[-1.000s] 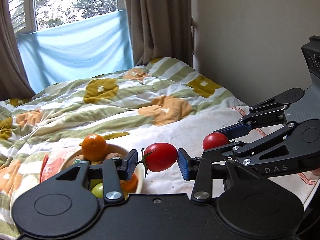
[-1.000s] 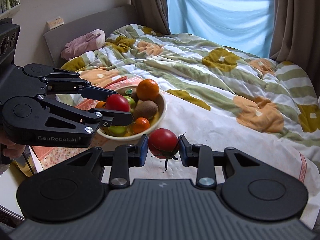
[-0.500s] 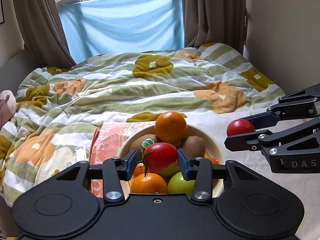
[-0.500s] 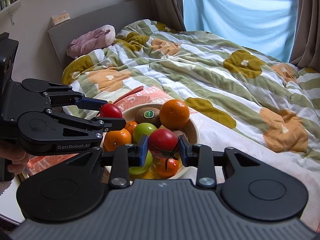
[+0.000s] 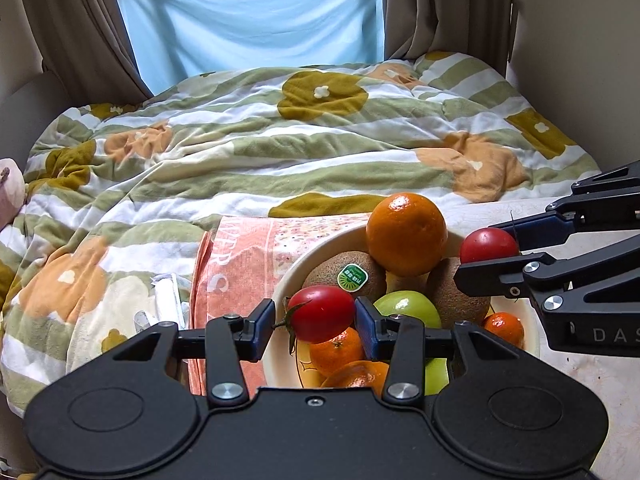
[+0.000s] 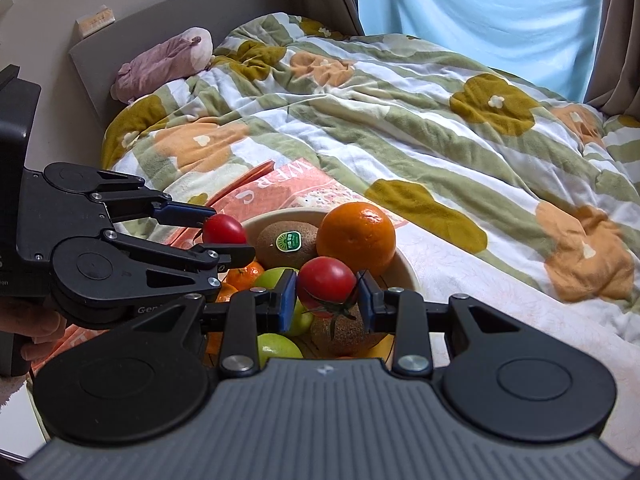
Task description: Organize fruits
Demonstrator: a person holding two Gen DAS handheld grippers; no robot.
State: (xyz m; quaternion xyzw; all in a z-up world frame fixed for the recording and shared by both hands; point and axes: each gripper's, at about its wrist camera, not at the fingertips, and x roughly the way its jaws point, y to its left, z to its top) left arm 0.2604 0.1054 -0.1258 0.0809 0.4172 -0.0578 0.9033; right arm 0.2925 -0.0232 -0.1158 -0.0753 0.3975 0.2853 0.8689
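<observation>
The left gripper (image 5: 315,322) is clenched on a red tomato (image 5: 321,313), its blue pads pressing the fruit from either side, with the green stem poking out to the left; it hangs above the near left part of a cream bowl (image 5: 285,288). The right gripper (image 6: 326,300) is likewise clenched on a second red tomato (image 6: 326,283), stem pointing down toward the near side, held over the near part of the same bowl. In the left wrist view the right gripper's tomato shows at the bowl's right edge; in the right wrist view the left gripper's tomato shows at the bowl's left edge, so the two tomatoes sit apart, one on each side above the pile. The bowl holds a large orange (image 5: 406,234) on top at the far side, a kiwi with a green sticker (image 5: 347,278) just left of it, another brown kiwi (image 5: 460,296) on the right, green apples (image 5: 408,308) and small mandarins (image 5: 336,352) lower in the heap. The bowl rests partly on an orange printed magazine (image 5: 236,256) lying on a bed with a striped flowered quilt (image 5: 280,140). A pink plush toy (image 6: 164,62) lies at the far left by the headboard, and a pale blue cloth (image 5: 252,12) covers the window beyond the bed
</observation>
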